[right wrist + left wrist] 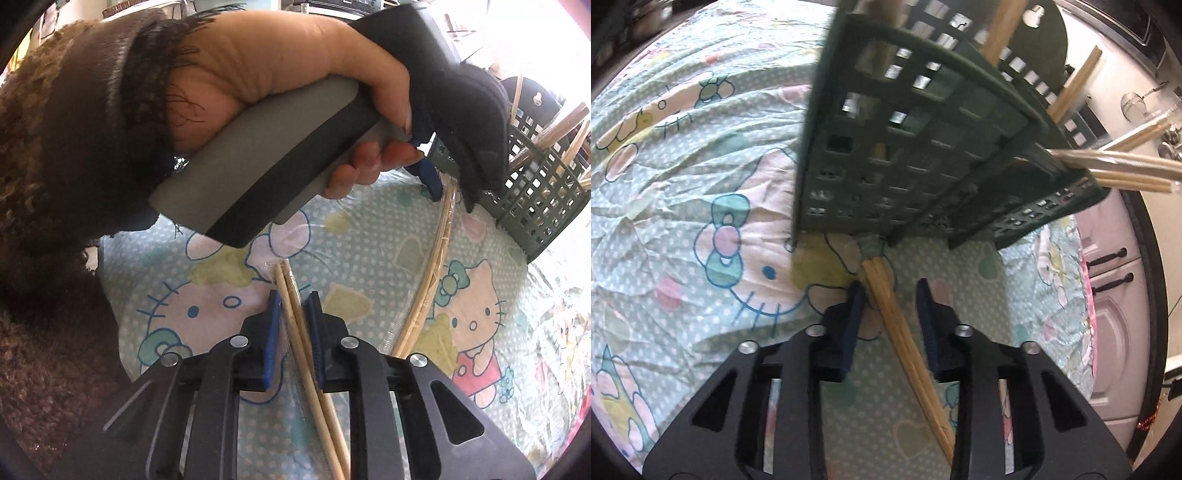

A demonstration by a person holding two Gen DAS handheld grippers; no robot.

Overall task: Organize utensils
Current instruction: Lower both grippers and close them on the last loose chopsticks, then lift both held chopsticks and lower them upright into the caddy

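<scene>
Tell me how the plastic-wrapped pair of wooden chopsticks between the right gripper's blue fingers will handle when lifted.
The plastic-wrapped pair of wooden chopsticks looks thin and straight, so probably stiff and light. Its clear wrapper looks glossy, so it may slip between the right gripper pads. Held near one end, the long free length would likely droop or pivot.

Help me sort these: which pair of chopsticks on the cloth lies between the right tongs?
The shorter-looking wrapped pair, running straight between the right tongs. The other pair lies apart, reaching toward the green basket under the left tongs.
</scene>
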